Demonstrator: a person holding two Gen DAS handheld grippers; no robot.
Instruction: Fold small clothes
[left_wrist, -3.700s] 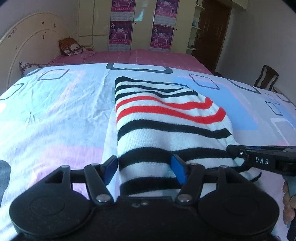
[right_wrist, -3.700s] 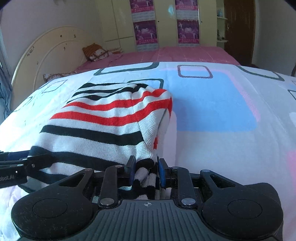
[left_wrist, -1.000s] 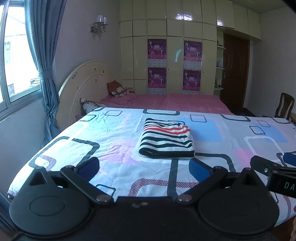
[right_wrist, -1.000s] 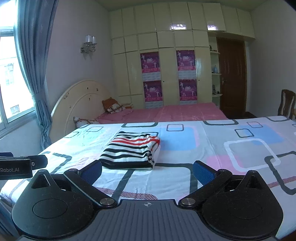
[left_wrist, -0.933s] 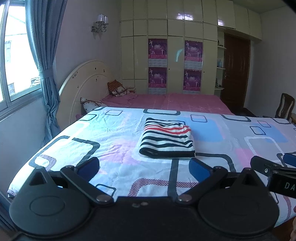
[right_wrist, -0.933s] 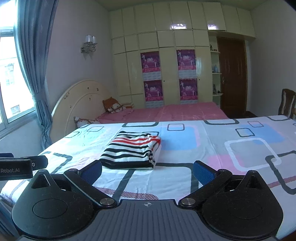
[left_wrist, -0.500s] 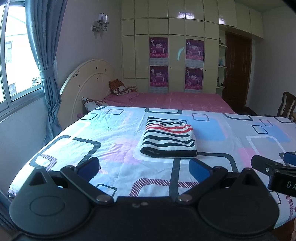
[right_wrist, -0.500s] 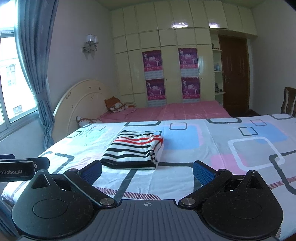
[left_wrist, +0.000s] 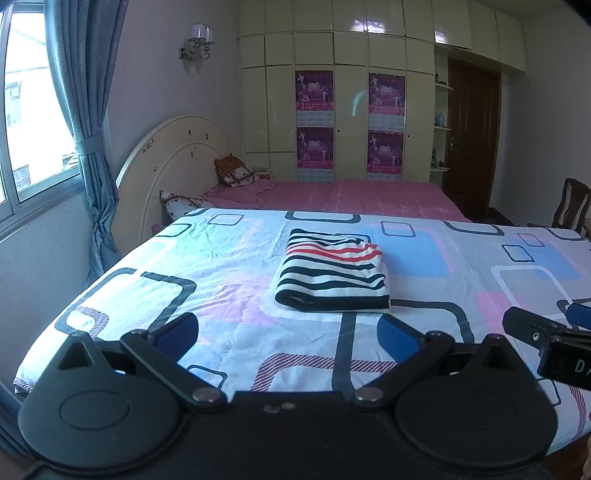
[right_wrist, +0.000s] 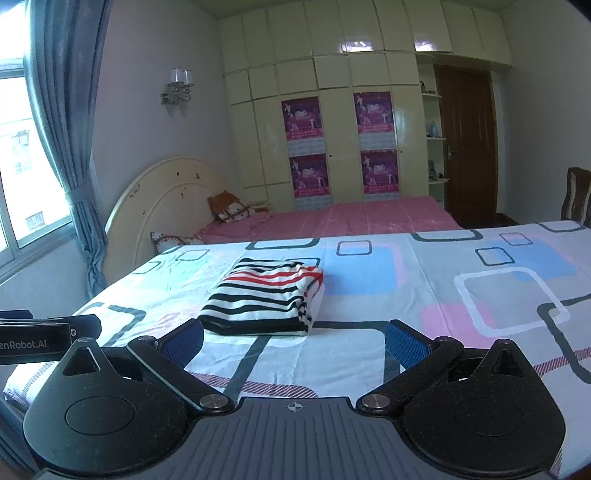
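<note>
The striped garment (left_wrist: 332, 275) lies folded in a compact rectangle at centre frame in the left wrist view, on the patterned bedsheet (left_wrist: 221, 280). The left tongs (left_wrist: 286, 334) and right tongs (right_wrist: 293, 341) stand apart, empty, at the lower edge of each view, well clear of the cloth. The fold looks complete. To finish well, keep both tongs off the garment so the stacked layers are not dragged out of line.

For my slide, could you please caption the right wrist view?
Open right hand-held gripper facing the folded striped sweater on the bed.
</note>
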